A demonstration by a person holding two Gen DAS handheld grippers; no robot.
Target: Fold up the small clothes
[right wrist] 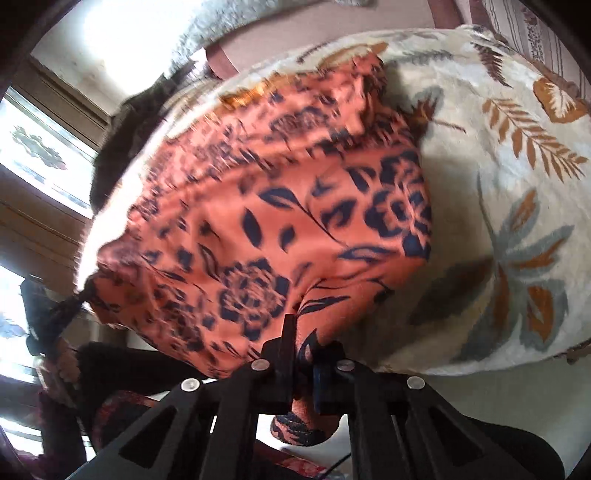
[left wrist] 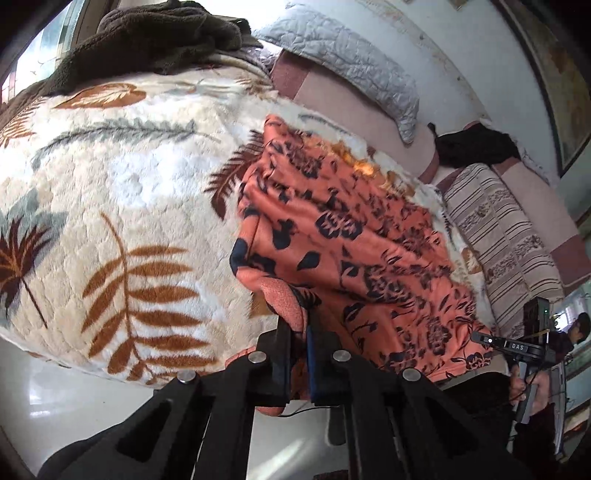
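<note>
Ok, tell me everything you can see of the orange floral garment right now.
The orange garment with dark navy flower print is soft, thin-looking fabric, wrinkled and spread over the cream leaf-patterned fleece blanket. Its near edge is lifted: the left tongs pinch one corner, the right tongs another, with cloth bunched between each pair. Its far end rests on the blanket.

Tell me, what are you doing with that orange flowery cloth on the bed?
A person is folding small clothes with a gripper in each hand. The left gripper and the right gripper each have their jaws shut on a near edge of the orange floral garment. It is spread over the leaf-print blanket on the bed, with the pinched edges lifted. A dark brown cloth lies heaped further back. The fold isn't made yet.
</note>
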